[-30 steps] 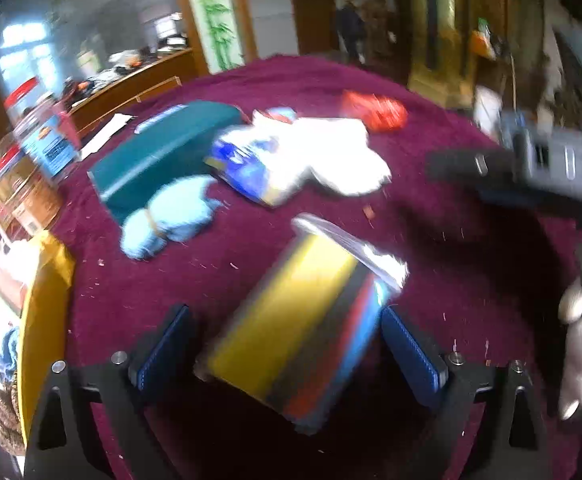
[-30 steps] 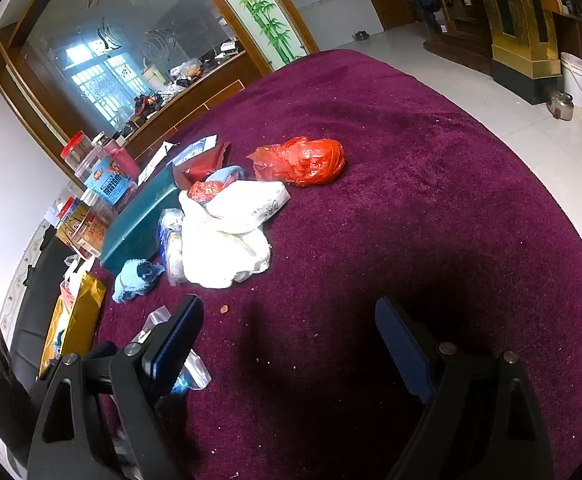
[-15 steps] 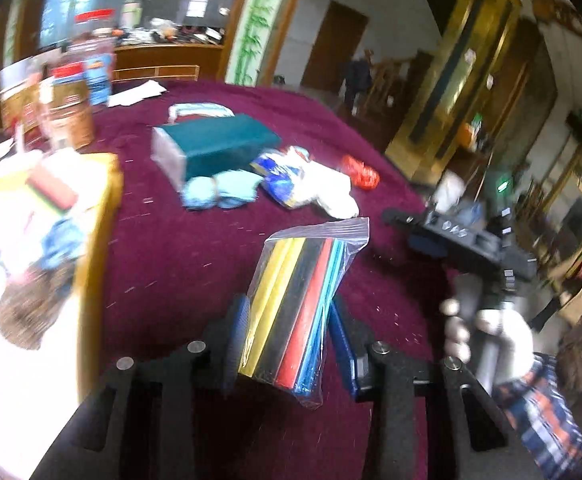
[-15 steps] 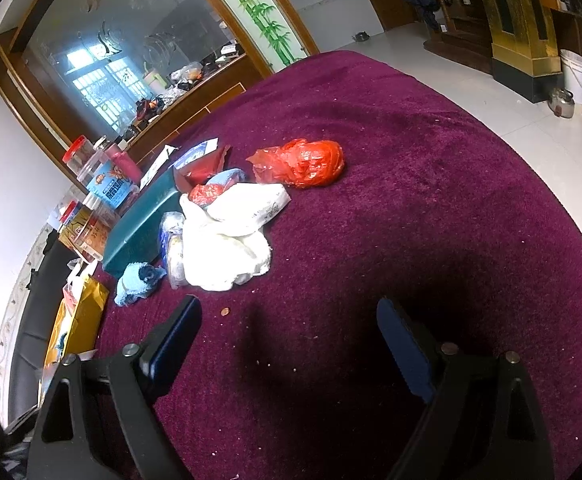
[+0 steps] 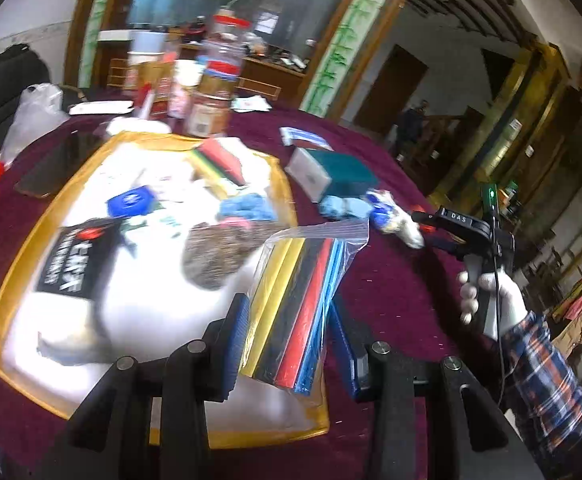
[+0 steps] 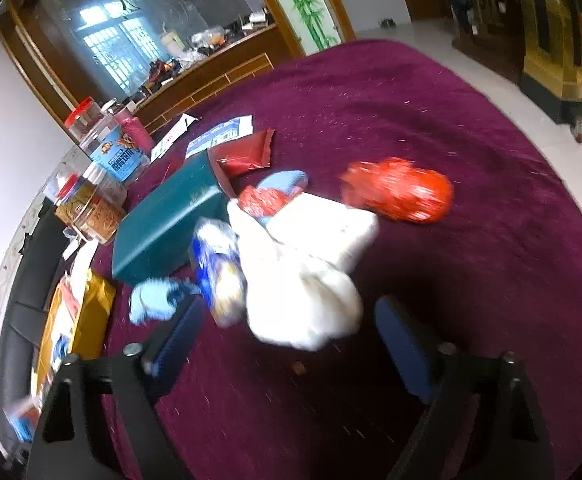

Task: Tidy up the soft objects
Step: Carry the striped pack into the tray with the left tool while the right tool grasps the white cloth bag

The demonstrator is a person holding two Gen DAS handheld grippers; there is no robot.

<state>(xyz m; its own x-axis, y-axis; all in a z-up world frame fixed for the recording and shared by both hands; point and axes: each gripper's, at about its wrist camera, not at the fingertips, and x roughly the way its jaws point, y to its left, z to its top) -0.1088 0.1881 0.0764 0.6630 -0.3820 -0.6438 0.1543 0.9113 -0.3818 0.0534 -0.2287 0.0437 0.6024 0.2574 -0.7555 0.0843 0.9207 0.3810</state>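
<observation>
My left gripper (image 5: pixel 291 344) is shut on a clear zip bag of yellow, black, red and blue strips (image 5: pixel 295 304), held above the right edge of a white tray with a gold rim (image 5: pixel 19 264) that holds several soft items. My right gripper (image 6: pixel 287 340) is open and empty, just short of a white soft bundle (image 6: pixel 303 292). Beside the bundle lie a blue-and-white packet (image 6: pixel 219 272), a light blue cloth (image 6: pixel 155 300) and a red plastic bag (image 6: pixel 399 196). The right gripper also shows in the left wrist view (image 5: pixel 463 228).
A teal box (image 6: pixel 167 220) lies behind the bundle on the purple table cloth (image 6: pixel 471 300). Jars and snack tubs (image 6: pixel 103 160) stand at the table's far left. A phone (image 5: pixel 55 168) lies left of the tray. A red foil pouch (image 6: pixel 243 156) lies by the box.
My left gripper lifted the zip bag off the table and swung left over the tray. My right gripper moved forward toward the white bundle, still open.
</observation>
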